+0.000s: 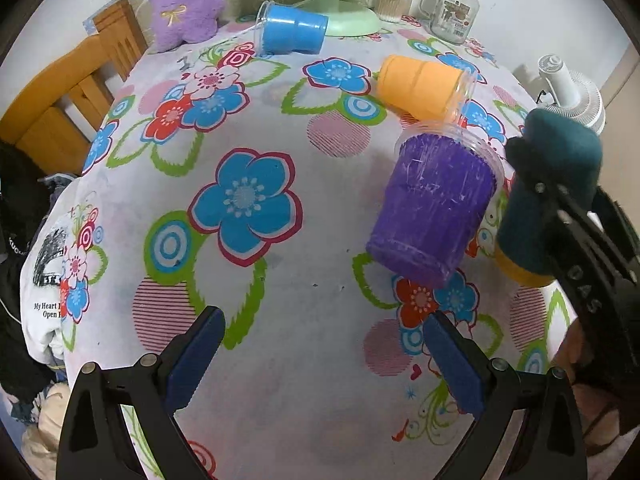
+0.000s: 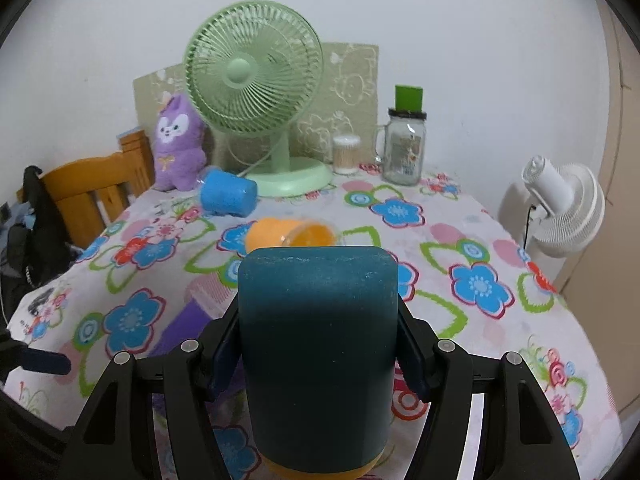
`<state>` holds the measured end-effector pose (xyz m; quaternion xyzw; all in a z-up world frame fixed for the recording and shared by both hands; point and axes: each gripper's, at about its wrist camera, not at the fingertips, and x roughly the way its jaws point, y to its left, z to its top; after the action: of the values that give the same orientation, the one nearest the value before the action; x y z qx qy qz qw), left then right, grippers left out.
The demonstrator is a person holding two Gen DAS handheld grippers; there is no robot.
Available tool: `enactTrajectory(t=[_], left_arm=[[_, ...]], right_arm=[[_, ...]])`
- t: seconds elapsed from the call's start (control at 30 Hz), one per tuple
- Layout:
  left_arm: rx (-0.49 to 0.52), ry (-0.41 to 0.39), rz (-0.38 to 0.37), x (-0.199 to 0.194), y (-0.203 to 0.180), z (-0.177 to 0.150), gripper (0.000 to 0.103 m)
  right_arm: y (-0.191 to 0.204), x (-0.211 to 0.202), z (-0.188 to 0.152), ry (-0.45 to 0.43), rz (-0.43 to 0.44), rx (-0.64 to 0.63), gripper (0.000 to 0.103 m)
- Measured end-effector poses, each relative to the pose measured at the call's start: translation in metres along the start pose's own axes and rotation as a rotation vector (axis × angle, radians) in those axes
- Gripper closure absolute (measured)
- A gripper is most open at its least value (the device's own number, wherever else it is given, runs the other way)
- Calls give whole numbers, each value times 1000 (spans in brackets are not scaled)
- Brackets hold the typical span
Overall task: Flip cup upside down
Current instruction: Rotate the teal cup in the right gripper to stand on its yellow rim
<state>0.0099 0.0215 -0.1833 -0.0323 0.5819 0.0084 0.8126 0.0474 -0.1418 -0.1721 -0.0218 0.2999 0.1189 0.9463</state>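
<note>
Right gripper (image 2: 318, 354) was pinching the teal cup (image 2: 318, 344) from both sides, blue pads pressed flat on its wall. The cup sat closed end up with a yellow-orange band at the bottom; in the left wrist view it tilted slightly, just beside the purple cup (image 1: 434, 204). Whether it touched the surface (image 1: 300, 380) was hidden by the gripper.

Left gripper (image 1: 322, 356) was spread wide and held nothing, hovering over a bare patch of the floral cloth, with the purple cup ahead and to its right.

The purple cup lay tilted on the surface, clear rim pointing away from the left camera. The orange cup (image 1: 424, 86) lay on its side just behind it, rims close together; contact could not be told. The blue cup (image 1: 292, 34) lay on its side farther back, near the base of the green fan (image 2: 256, 88).

Along the back edge: purple plush (image 2: 178, 144), cotton swab jar (image 2: 346, 154), glass mug jar (image 2: 404, 152) with a green lid. A white fan (image 2: 564, 208) stood off the surface to the right.
</note>
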Motion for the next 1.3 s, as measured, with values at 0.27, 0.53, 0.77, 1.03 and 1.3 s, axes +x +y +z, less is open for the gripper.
enactTrajectory(t=[0.27,0.53,0.77,1.03,1.3], left_arm=[[17,11,-2,6,-1,0,3],[40,38,-9,2,-9,-3,3],[28,70,-9,-26,-12,0,3],[13,90,-6,-43,-10,9,3],[-27,163,22,-23,-1,22,3]], right_arm=[[-1,-1,-12,-20,-9,14,33],[-2,-16,-9,76,34,66,7],[0,-44,16,124,59,47,7],[-11,-34,41,156,66,21,0],[-40,50,46,414,45,143,3]])
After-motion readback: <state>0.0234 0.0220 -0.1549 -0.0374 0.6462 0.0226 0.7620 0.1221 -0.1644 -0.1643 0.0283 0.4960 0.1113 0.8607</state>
